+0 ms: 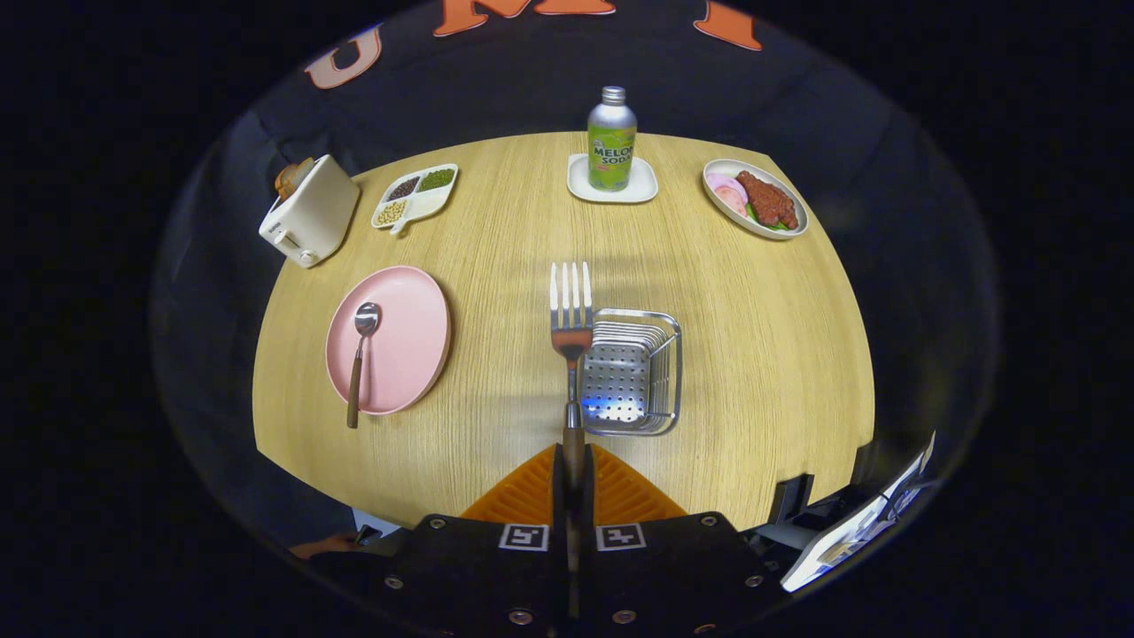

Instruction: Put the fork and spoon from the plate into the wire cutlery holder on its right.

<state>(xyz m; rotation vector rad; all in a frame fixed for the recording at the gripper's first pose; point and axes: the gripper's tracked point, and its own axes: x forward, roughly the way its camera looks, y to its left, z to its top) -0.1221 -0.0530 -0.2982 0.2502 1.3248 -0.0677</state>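
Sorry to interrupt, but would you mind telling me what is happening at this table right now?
A handheld gripper is shut on the handle of a fork, holding it up with the tines pointing away, beside the left edge of the wire cutlery holder. The fork is not yet in the holder. The spoon lies on the pink plate to the left, waiting its turn. A toaster, a snack tray, a soda bottle and a dish of food sit further back.

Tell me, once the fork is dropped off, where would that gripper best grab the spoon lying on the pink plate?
Probably by the handle. The spoon lies on the pink plate with its bowl near the middle and its slim wooden handle sticking out past the near rim, so coming down from above with the fingers either side of that overhanging end looks easiest. For now the gripper is shut on the fork beside the wire holder.
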